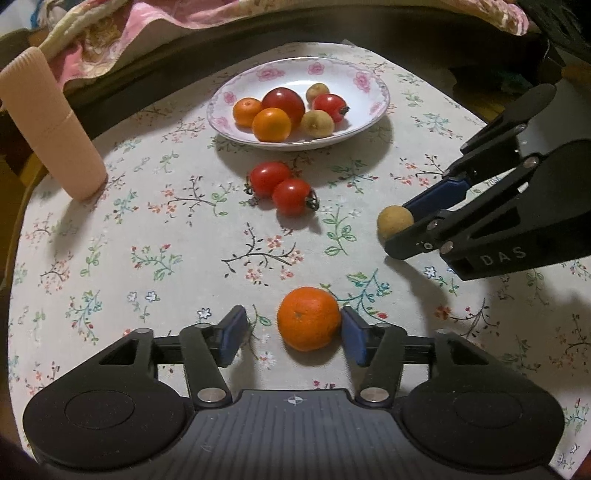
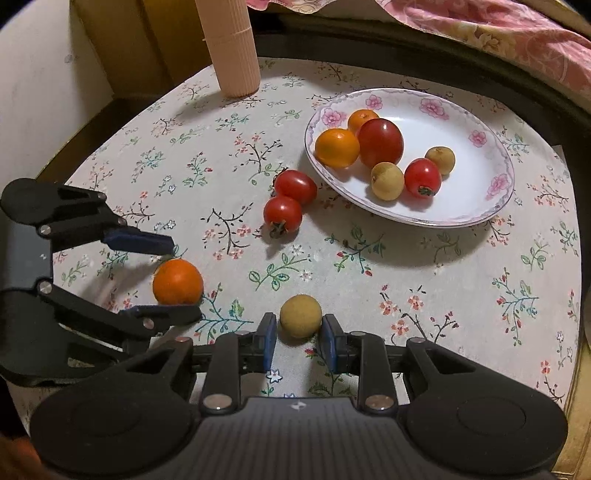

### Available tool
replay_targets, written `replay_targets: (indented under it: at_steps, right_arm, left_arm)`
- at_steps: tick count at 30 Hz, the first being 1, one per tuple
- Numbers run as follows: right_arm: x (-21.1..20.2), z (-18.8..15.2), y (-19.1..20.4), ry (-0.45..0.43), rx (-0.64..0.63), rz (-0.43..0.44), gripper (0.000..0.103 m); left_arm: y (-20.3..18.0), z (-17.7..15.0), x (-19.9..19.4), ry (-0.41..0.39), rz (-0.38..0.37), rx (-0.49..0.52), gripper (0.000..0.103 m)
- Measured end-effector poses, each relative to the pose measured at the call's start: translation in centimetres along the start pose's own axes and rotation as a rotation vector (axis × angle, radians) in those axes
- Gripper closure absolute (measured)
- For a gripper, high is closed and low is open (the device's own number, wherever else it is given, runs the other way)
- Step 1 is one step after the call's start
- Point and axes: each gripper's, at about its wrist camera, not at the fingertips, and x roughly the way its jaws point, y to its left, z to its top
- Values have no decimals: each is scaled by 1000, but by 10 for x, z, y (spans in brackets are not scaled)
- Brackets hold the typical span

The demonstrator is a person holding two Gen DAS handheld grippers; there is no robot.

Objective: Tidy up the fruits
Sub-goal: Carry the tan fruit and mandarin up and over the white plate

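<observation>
A mandarin orange point(image 1: 308, 318) point(image 2: 178, 281) lies on the floral tablecloth between the fingers of my left gripper point(image 1: 291, 332) point(image 2: 177, 280), which is open; the right pad touches the fruit and the left pad stands well off. A small tan longan point(image 2: 300, 315) point(image 1: 394, 222) rests on the cloth at the tips of my right gripper point(image 2: 298, 332) point(image 1: 400, 227), whose pads sit close on both sides with a thin gap at the left. Two red tomatoes point(image 1: 280, 186) point(image 2: 290, 201) lie together before the flowered plate point(image 1: 221, 122) point(image 2: 498, 206), which holds several fruits.
A tall beige ribbed cylinder point(image 1: 51, 122) point(image 2: 232, 48) stands at the table's far left. A pink flowered blanket point(image 1: 110, 37) point(image 2: 517, 33) hangs beyond the table's dark back rim. Bare cloth point(image 1: 110, 258) stretches to the left of the tomatoes.
</observation>
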Motion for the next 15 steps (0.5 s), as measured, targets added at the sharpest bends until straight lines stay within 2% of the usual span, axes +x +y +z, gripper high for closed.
replay_targets:
  at_steps: [15]
  right_arm:
    - [0, 7, 2, -12, 2, -13, 73]
  left_arm:
    - [-5, 3, -1, -3, 24, 35, 37]
